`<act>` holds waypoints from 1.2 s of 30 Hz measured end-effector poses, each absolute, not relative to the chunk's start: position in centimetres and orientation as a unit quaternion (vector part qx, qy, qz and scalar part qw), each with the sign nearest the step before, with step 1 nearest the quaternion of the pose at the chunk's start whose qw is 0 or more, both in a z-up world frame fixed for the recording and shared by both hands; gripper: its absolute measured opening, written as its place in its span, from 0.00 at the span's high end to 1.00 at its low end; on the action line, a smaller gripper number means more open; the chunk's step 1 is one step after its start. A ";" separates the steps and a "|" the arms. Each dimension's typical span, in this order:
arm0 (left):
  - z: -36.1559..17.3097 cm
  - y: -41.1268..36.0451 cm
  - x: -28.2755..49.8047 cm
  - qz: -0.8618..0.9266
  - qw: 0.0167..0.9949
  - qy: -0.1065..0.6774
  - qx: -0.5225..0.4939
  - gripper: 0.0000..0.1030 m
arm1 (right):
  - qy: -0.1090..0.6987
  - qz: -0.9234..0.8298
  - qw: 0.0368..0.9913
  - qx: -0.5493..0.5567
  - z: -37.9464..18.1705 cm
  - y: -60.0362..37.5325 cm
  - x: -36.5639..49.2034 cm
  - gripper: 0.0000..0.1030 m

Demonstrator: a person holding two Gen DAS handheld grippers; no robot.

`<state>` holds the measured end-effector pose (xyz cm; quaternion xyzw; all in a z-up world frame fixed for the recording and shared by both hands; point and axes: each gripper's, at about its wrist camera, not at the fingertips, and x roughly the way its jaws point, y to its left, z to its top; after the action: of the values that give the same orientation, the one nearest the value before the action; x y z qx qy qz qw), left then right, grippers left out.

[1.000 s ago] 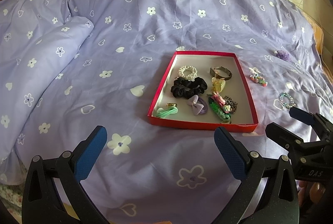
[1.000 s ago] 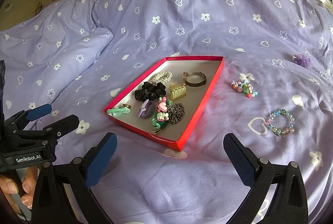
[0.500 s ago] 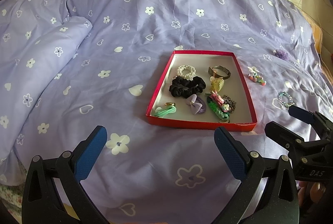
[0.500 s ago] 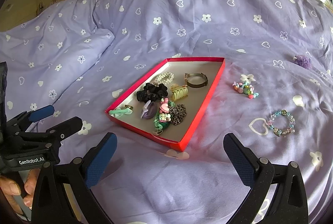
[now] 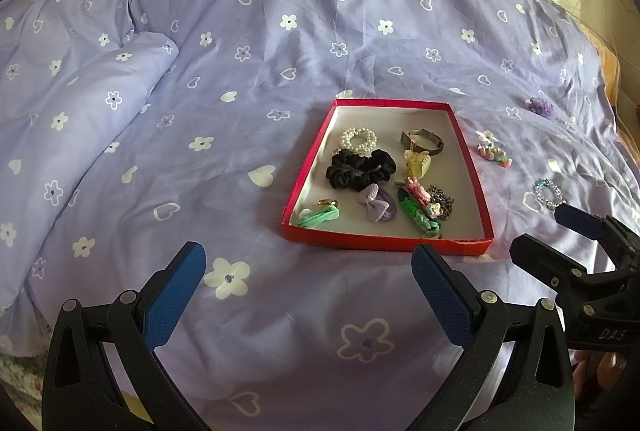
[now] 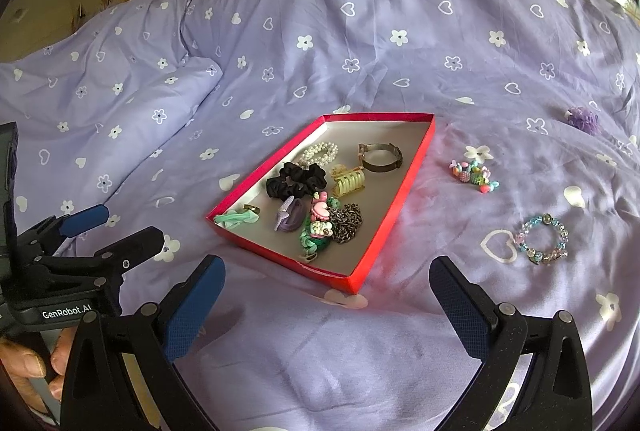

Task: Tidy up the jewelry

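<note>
Left gripper (image 5: 308,285): jaws spread wide, holding nothing, above the quilt (image 5: 240,111). Right gripper (image 6: 326,297): jaws equally wide, holding nothing. Just ahead of both lies the red tray (image 6: 394,207) of jewelry. Right of it, ahead of the right jaws, lie a bead bracelet (image 6: 542,239) and charm bracelet (image 6: 474,175).

My left gripper (image 5: 308,283) and right gripper (image 6: 327,285) hover jaws spread over bare duvet (image 6: 304,351). Red tray (image 6: 394,207) rim blocks straight ahead. Open cloth around beaded bracelet (image 6: 543,237) and charm cluster (image 6: 475,173).
</note>
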<state>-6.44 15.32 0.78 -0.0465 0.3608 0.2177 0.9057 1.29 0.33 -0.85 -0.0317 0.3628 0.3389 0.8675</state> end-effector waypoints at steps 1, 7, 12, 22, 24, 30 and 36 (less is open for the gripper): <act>0.8 15.4 -6.4 0.217 0.906 0.361 -0.047 0.00 | 0.363 0.339 0.868 -0.032 -0.8 0.3 1.3 0.00; 0.9 15.4 -6.4 0.215 0.907 0.360 -0.047 0.00 | 0.363 0.338 0.868 -0.032 -0.9 0.4 1.3 0.00; 1.0 15.3 -6.2 0.212 0.907 0.361 -0.046 0.00 | 0.364 0.338 0.867 -0.031 -0.8 0.4 1.3 0.00; 1.0 15.3 -6.0 0.210 0.907 0.361 -0.046 0.00 | 0.363 0.339 0.867 -0.031 -0.8 0.4 1.3 0.00; 0.9 15.3 -6.0 0.209 0.907 0.362 -0.046 0.00 | 0.363 0.339 0.867 -0.031 -0.8 0.4 1.3 0.00; 0.8 15.3 -5.9 0.208 0.907 0.362 -0.047 0.00 | 0.364 0.339 0.867 -0.031 -0.8 0.4 1.3 0.00; 0.4 15.5 -5.7 0.205 0.906 0.366 -0.050 0.00 | 0.364 0.339 0.867 -0.031 -0.8 0.4 1.3 0.00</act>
<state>-5.75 15.50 0.37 -0.0497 0.3658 0.2051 0.9065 1.35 0.42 -0.80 -0.0309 0.3641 0.3394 0.8668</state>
